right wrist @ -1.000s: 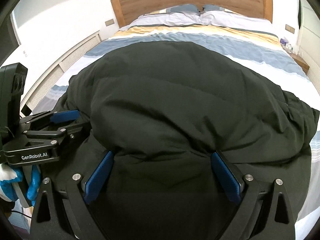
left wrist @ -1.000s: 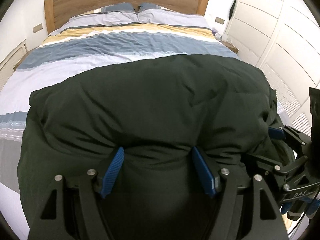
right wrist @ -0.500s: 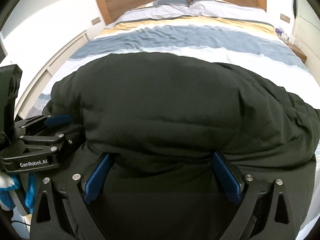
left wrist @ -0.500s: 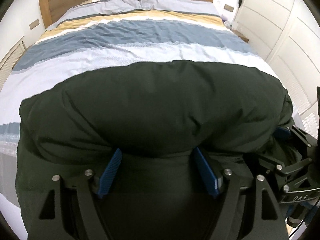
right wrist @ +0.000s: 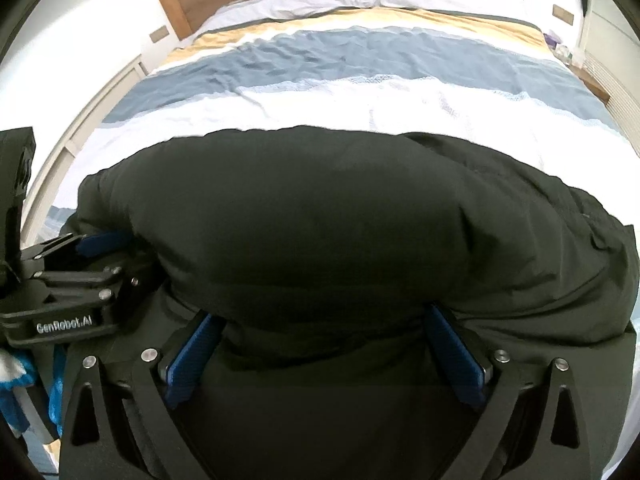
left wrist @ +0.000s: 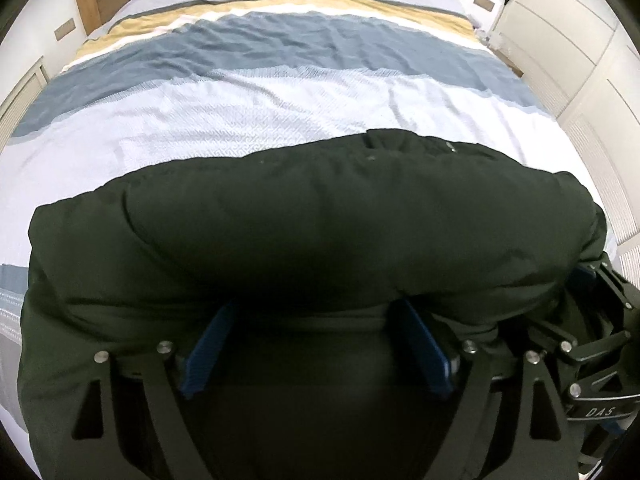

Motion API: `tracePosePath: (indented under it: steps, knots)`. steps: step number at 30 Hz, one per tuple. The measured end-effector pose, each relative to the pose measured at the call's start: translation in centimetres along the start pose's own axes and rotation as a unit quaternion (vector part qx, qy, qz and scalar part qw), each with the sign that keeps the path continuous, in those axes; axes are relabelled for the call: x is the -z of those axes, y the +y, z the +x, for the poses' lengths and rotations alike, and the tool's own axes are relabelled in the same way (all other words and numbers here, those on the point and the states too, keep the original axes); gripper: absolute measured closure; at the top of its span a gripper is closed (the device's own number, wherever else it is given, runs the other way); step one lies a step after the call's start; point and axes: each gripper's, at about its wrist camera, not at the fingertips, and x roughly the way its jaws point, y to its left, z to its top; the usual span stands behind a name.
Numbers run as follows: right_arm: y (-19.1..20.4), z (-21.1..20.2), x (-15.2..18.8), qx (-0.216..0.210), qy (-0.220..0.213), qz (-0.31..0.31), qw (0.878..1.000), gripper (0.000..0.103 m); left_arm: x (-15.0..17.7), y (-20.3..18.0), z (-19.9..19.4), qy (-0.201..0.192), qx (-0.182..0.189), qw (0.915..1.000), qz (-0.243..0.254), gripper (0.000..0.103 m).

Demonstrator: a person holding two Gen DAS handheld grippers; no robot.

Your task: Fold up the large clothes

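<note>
A large dark green padded jacket [left wrist: 320, 232] lies folded over at the foot of the striped bed; it also fills the right wrist view [right wrist: 340, 232]. My left gripper [left wrist: 316, 320] is open, its blue fingers [left wrist: 208, 352] wide apart under the raised fold, with the fingertips hidden by the cloth. My right gripper [right wrist: 324, 320] is open too, its blue fingers [right wrist: 452, 356] spread under the fold. Each gripper shows in the other's view, the right one [left wrist: 592, 360] and the left one [right wrist: 76, 280], side by side at the near edge.
The bed [left wrist: 280, 92] has a blue, white and yellow striped cover, pillows and a wooden headboard [right wrist: 176, 4]. White wardrobe doors [left wrist: 580, 32] stand on the right. A low white panel [right wrist: 100, 112] runs along the left wall.
The jacket's folded edge has drawn back toward me, and more of the striped cover shows beyond it. Both grippers have stayed open under the fold.
</note>
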Motion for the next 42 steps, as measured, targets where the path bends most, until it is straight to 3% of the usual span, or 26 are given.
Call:
tracePosePath:
  steps: [6,15,30,34,42]
  knots:
    - [-0.7,2.1,-2.2,0.007,0.015,0.006,1.000,0.001,-1.9,0.4,1.7,0.019,-0.003,0.9998,-0.008,0.013]
    - [-0.3,1.4,-0.4,0.003,0.007,-0.003,1.000,0.001,0.5,0.1,0.2,0.001,-0.014,0.9999,-0.006,0.012]
    - [-1.0,4.1,-3.2,0.010,0.022,0.008,1.000,0.001,-2.8,0.6,3.5,0.027,-0.024,0.9993,-0.011,0.001]
    - [-1.6,3.5,-3.4,-0.002,0.031,0.015,0.999,0.001,-3.1,1.5,2.8,0.044,0.001,0.9989,-0.014,0.002]
    - [-5.9,1.2,-2.3,-0.024,0.032,0.067,0.997,0.001,-3.0,6.5,1.9,0.065,-0.023,0.9954,-0.066,0.001]
